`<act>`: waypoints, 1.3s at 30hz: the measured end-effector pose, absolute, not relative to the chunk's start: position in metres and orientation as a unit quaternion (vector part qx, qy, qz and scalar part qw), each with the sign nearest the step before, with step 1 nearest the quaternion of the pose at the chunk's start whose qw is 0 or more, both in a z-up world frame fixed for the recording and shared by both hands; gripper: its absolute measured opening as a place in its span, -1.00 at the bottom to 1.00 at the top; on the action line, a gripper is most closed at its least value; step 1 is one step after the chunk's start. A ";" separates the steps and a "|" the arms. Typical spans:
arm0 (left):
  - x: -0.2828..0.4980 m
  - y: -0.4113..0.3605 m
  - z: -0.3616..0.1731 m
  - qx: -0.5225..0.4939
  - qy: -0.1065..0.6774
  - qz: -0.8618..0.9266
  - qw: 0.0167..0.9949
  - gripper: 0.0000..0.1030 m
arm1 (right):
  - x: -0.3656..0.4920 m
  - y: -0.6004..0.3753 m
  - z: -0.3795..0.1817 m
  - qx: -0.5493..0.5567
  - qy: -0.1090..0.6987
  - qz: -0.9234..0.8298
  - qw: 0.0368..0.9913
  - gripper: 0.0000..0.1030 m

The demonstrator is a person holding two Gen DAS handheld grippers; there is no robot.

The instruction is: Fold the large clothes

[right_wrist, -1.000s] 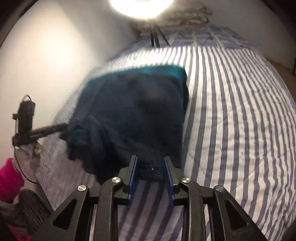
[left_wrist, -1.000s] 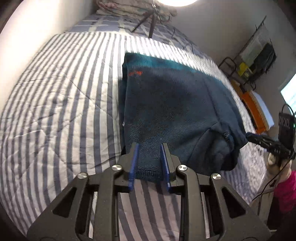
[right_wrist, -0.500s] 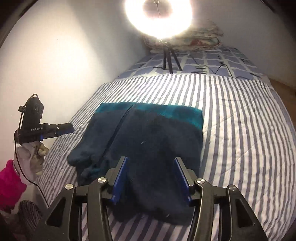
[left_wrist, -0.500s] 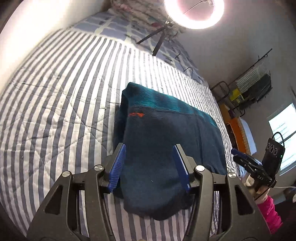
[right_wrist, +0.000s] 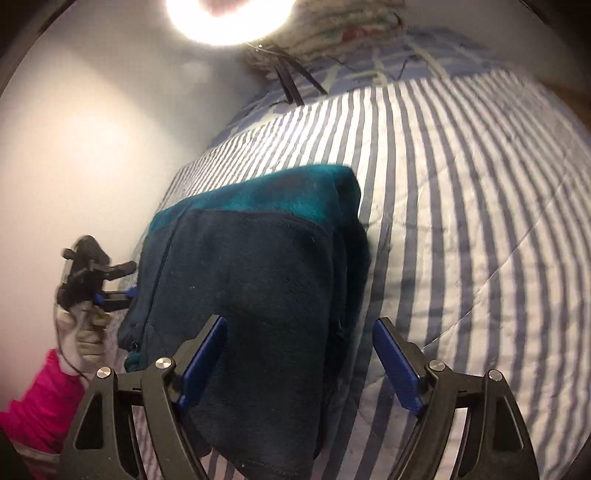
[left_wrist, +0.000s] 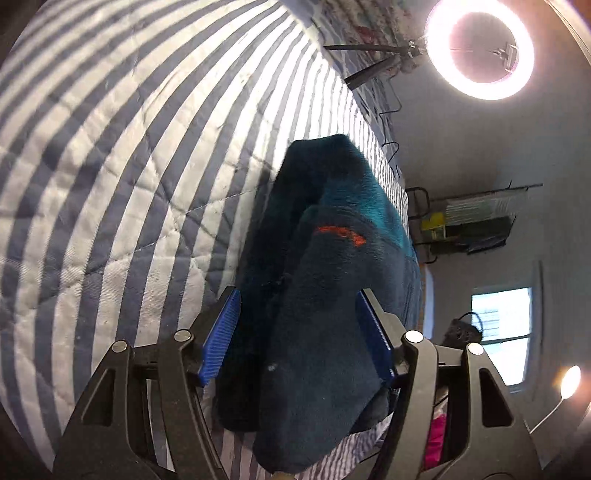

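A dark navy fleece (left_wrist: 314,332) with a teal band and a small orange logo (left_wrist: 341,233) lies folded on the striped quilt (left_wrist: 122,192). My left gripper (left_wrist: 297,332) hovers over its near end. Its jaws are opening, and the blue pads (left_wrist: 221,332) stand apart on either side of the cloth without pressing it. My right gripper (right_wrist: 301,362) hangs above the same fleece (right_wrist: 258,280) near its front edge, jaws opening wide, nothing pinched. In the right wrist view the left gripper (right_wrist: 99,280) shows at the fleece's left side, held by a gloved hand with a pink sleeve (right_wrist: 37,402).
A lit ring light (left_wrist: 480,48) on a tripod (right_wrist: 291,85) stands at the head of the bed by stacked pillows (right_wrist: 351,29). A white wall (right_wrist: 74,166) runs along one side. A wire rack (left_wrist: 469,221) and a window (left_wrist: 502,332) lie beyond the other.
Both grippers were shut on the fleece's near hem and have let it go, jaws spreading. The fleece now lies flat on the quilt. The left view has rolled and dropped closer.
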State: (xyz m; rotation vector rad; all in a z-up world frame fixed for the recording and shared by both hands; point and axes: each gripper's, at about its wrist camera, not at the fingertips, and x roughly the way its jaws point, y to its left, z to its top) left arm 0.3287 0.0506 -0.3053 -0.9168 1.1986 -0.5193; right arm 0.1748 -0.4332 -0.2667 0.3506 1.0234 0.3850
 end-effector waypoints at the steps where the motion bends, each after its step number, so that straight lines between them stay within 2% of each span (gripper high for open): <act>1: 0.327 0.051 -0.309 -0.416 0.538 -0.236 0.694 0.28 | 0.175 -0.435 -0.271 0.175 0.487 0.188 0.835 0.61; 10: 0.328 0.044 -0.321 -0.420 0.531 -0.254 0.691 0.28 | 0.181 -0.447 -0.304 0.282 0.479 0.235 0.798 0.64; 13: 0.335 0.033 -0.319 -0.418 0.528 -0.256 0.694 0.27 | 0.183 -0.443 -0.309 0.302 0.475 0.252 0.787 0.54; 16: 0.336 0.025 -0.318 -0.408 0.530 -0.253 0.699 0.12 | 0.186 -0.435 -0.310 0.301 0.477 0.256 0.785 0.50; 19: 0.338 0.013 -0.315 -0.388 0.532 -0.247 0.711 -0.04 | 0.186 -0.430 -0.309 0.297 0.483 0.255 0.783 0.40; 24: 0.335 -0.002 -0.295 -0.336 0.525 -0.238 0.745 -0.43 | 0.184 -0.422 -0.301 0.273 0.488 0.241 0.793 -0.02; 26: 0.332 -0.010 -0.283 -0.307 0.520 -0.236 0.761 -0.49 | 0.182 -0.415 -0.291 0.249 0.487 0.232 0.804 -0.16; 32: 0.327 -0.030 -0.254 -0.263 0.503 -0.238 0.788 -0.56 | 0.174 -0.398 -0.264 0.189 0.481 0.215 0.829 -0.30; 39: 0.332 -0.055 -0.229 -0.257 0.488 -0.255 0.794 -0.58 | 0.166 -0.391 -0.224 0.140 0.461 0.196 0.854 -0.35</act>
